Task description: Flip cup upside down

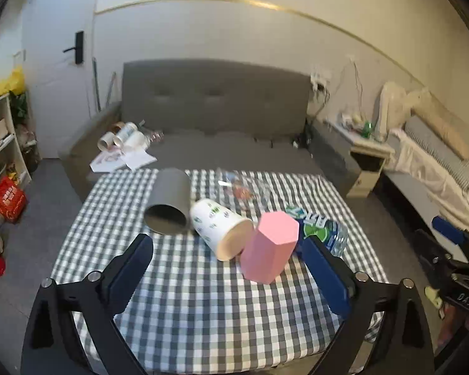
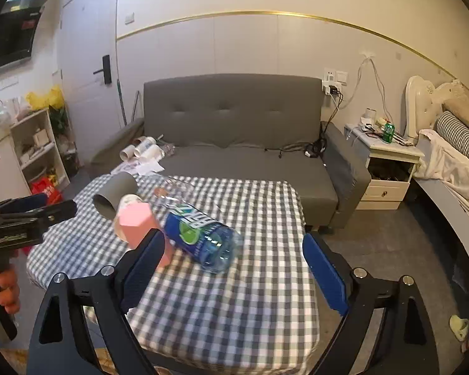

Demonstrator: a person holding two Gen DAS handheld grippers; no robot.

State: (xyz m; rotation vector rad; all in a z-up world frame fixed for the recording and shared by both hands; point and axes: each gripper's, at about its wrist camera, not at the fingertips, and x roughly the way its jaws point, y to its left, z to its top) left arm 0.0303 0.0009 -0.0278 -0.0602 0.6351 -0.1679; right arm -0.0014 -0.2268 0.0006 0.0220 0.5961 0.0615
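Just ahead of the left tongs [image 1: 228,268], both wide open and empty, the pink cup [image 1: 270,247] stands tilted on the counter [image 1: 203,312]. Approach step; next, close around it. Right tongs [image 2: 234,268] equally open, empty.

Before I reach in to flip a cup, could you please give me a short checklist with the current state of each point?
1. Left claw open wide enough for a cup: ok, empty and spread.
2. Right claw free: ok, open and holding nothing.
3. Pink cup already mouth-down: cannot tell, it looks tilted and its mouth is hidden.
4. Paper cup lying on its side, mouth toward the camera: ok, reachable between gray cup and pink cup.
5. Clearance around the paper cup: not ok, gray cup and pink cup crowd both sides.
6. Water bottle out of the way: not ok, it lies right beside the pink cup.
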